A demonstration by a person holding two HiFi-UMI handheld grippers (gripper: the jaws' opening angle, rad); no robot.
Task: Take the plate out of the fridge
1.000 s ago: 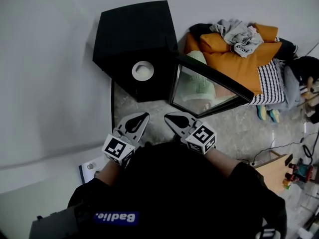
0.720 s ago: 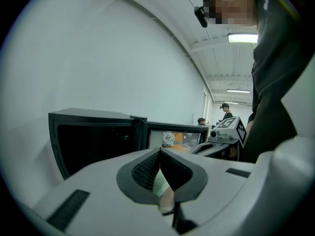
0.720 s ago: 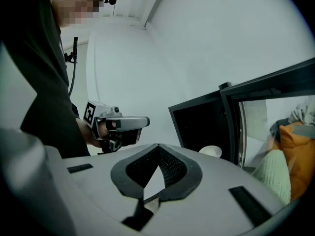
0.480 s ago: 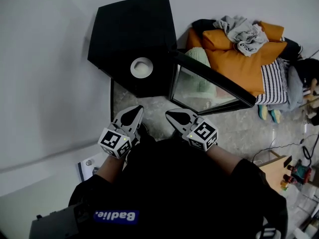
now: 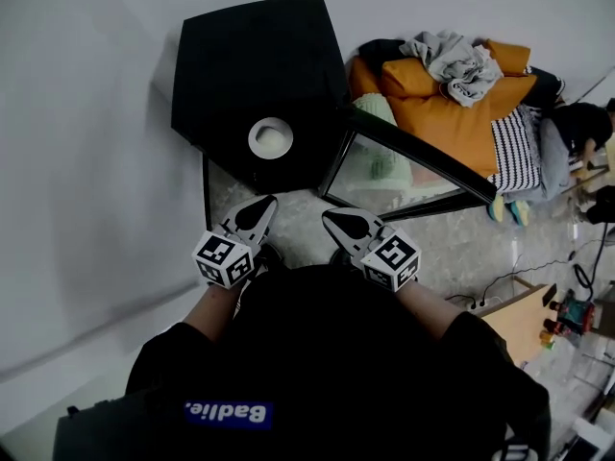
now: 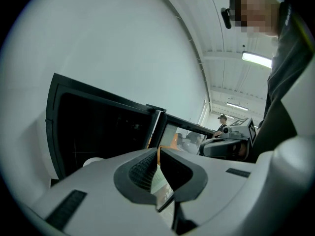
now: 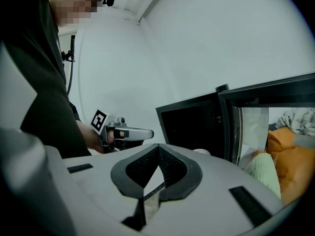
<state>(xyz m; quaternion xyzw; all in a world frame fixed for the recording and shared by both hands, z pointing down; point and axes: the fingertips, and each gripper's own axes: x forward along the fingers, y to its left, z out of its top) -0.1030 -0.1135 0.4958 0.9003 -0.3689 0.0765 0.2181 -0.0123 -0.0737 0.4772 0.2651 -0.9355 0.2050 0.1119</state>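
The white plate (image 5: 272, 138) in the fridge (image 5: 252, 60) looks stiff, slick and breakable; I'd pinch its near rim. The left gripper (image 5: 261, 206) and right gripper (image 5: 334, 221) have their fingers together, empty.

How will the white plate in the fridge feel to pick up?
The plate looks small, white and smooth, so it is probably stiff and light, maybe slippery. It may be ceramic, so a drop could break it. It lies flat in the fridge, so a push should slide it, not roll it.

- Left tongs (image 5: 264, 203): pale grey shell, dark ribbed pads.
- Right tongs (image 5: 329, 216): same make.
- Black-and-white marker cube (image 5: 224, 259) behind each.
- Black top (image 5: 327, 353), blue patch (image 5: 229, 413) with white lettering.
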